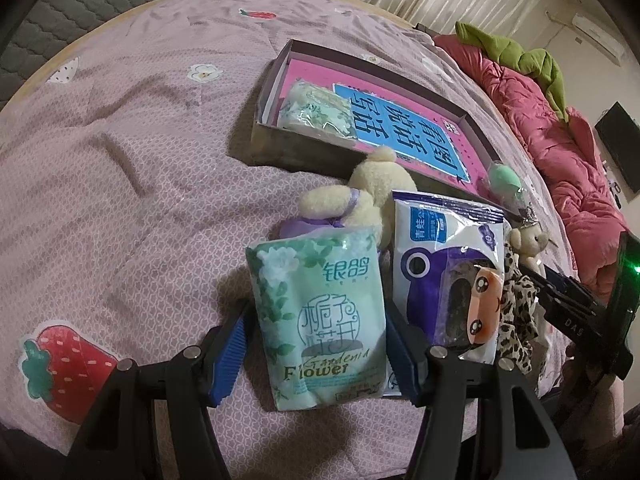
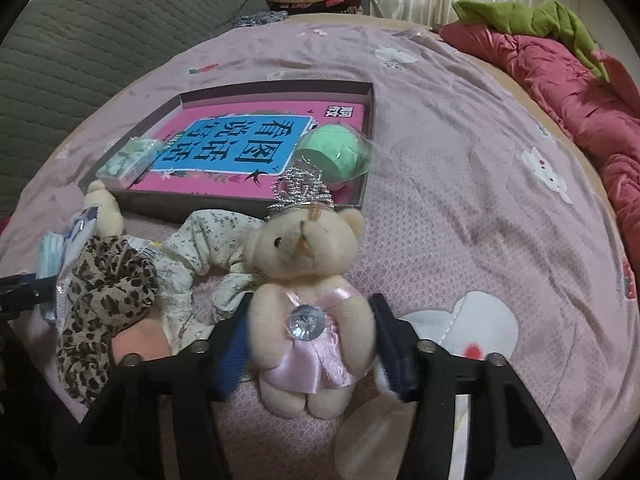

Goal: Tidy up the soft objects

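On the bed (image 1: 120,128), covered with a pink sheet, the left gripper (image 1: 316,344) grasps a green tissue pack (image 1: 320,312) between its blue pads. At 3 o'clock of this pack, touching it, lies a white and purple wipes pack (image 1: 444,280); at 12 o'clock sits a cream plush toy (image 1: 372,192). Farther at 12 o'clock stands a shallow box (image 1: 272,136) with a pink book (image 1: 420,128) and a second tissue pack (image 1: 316,108) inside. The right gripper (image 2: 312,344) is clenched on a small teddy bear (image 2: 308,280) in a pink dress with a silver crown. At its 9 o'clock lie a floral cloth (image 2: 200,256) and a leopard cloth (image 2: 104,292). A green ball (image 2: 336,156) rests in the box corner, at 12 o'clock of the bear.
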`<state>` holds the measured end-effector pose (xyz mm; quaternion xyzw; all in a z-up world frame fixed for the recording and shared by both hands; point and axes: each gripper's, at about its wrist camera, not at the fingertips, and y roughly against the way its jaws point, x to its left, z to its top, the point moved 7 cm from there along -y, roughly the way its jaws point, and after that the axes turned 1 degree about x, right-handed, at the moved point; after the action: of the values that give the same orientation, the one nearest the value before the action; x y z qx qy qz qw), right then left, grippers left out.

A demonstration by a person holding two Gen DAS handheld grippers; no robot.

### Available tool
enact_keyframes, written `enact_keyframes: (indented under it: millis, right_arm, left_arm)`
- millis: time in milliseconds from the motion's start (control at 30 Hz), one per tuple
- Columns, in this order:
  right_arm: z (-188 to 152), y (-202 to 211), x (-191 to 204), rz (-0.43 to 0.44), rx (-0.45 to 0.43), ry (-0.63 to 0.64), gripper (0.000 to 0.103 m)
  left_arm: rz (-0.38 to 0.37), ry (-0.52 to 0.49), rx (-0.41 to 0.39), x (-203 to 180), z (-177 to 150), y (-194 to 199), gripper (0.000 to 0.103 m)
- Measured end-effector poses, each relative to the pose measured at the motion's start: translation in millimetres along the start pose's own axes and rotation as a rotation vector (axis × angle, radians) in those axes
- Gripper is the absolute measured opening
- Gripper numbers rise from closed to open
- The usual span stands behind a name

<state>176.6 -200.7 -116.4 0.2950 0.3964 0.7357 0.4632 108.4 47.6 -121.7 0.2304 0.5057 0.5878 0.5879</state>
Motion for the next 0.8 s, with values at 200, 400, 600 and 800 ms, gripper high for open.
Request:
enact_keyframes:
  millis: [200,400,600,800]
  right_arm:
    - [4,14,2,0.004,-0.042,-0.001,0.048]
    - [8,34,2,0.038,-0.101,-0.025,0.046]
    - [7,42,9,0.071,-0.116,-0.019,0.046]
    - [11,50,16,0.089,-0.154,-0.007,0.046]
  left_arm:
    - [0.000,-0.002,-0.012,2,0,3,0.055]
    - [-0.005,-0.010,-0.017,1,0,6,0.051]
    - [0.001,-0.025,-0.064,-2,2,22,0.051]
    - [0.014,-0.073,-0.128,-11,5,40,0.050]
